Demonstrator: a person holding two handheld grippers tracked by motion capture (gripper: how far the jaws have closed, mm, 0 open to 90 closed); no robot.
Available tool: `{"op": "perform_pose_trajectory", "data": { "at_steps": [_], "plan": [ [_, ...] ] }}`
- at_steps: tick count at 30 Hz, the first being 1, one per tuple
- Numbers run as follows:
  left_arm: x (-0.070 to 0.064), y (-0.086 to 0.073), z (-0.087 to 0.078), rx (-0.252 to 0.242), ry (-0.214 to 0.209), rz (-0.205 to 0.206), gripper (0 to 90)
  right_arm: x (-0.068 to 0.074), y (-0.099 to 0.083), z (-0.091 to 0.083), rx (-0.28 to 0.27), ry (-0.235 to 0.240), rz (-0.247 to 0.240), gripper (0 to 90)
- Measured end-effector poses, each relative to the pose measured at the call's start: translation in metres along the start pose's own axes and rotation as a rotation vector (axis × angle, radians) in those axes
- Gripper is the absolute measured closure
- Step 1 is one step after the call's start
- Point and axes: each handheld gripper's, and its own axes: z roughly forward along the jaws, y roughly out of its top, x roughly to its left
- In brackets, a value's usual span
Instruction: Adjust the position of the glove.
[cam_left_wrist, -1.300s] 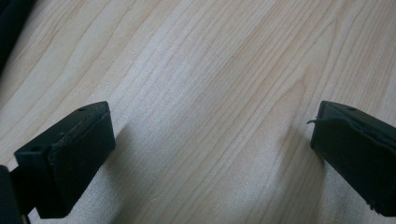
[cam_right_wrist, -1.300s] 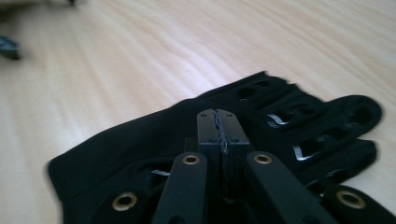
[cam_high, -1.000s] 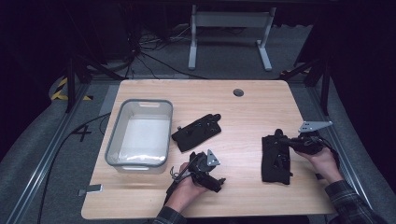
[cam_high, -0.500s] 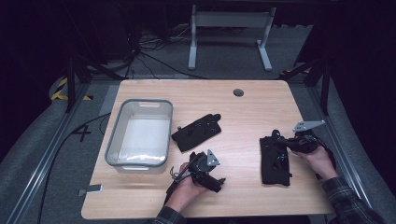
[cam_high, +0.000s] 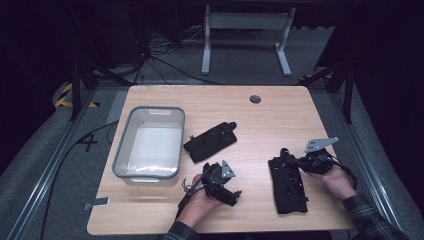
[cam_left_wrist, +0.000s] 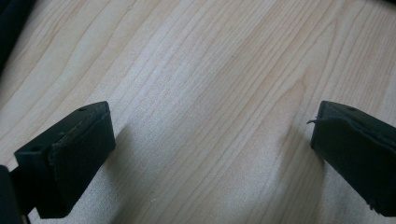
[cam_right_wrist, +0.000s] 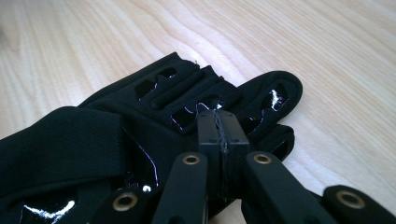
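Two black fabric gloves on the light wooden desk (cam_high: 280, 107): one glove (cam_high: 211, 141) near the middle, just right of the clear plastic bin (cam_high: 150, 112), the other glove (cam_high: 287, 183) under the right gripper (cam_right_wrist: 219, 122), jaws pressed together at the finger end, with cloth seemingly pinched though hard to confirm. Left gripper (cam_left_wrist: 212, 140) wide apart, empty, low over bare wood. Best to confirm the pinch, lift slowly, keep the cloth from snagging, then carry toward the bin.
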Motion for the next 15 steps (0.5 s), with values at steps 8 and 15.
{"op": "perform_pose_trajectory", "data": {
  "at_steps": [8, 15],
  "plan": [
    [0.0, 0.0, 0.0, 0.0, 0.001, -0.001, 0.1, -0.002, -0.002, -0.015, -0.047, -0.029, 0.011, 82.5],
    [0.0, 0.0, 0.0, 0.0, 0.001, -0.001, 0.1, 0.0, -0.027, -0.038, -0.09, -0.082, 0.067, 57.1]
  ]
}}
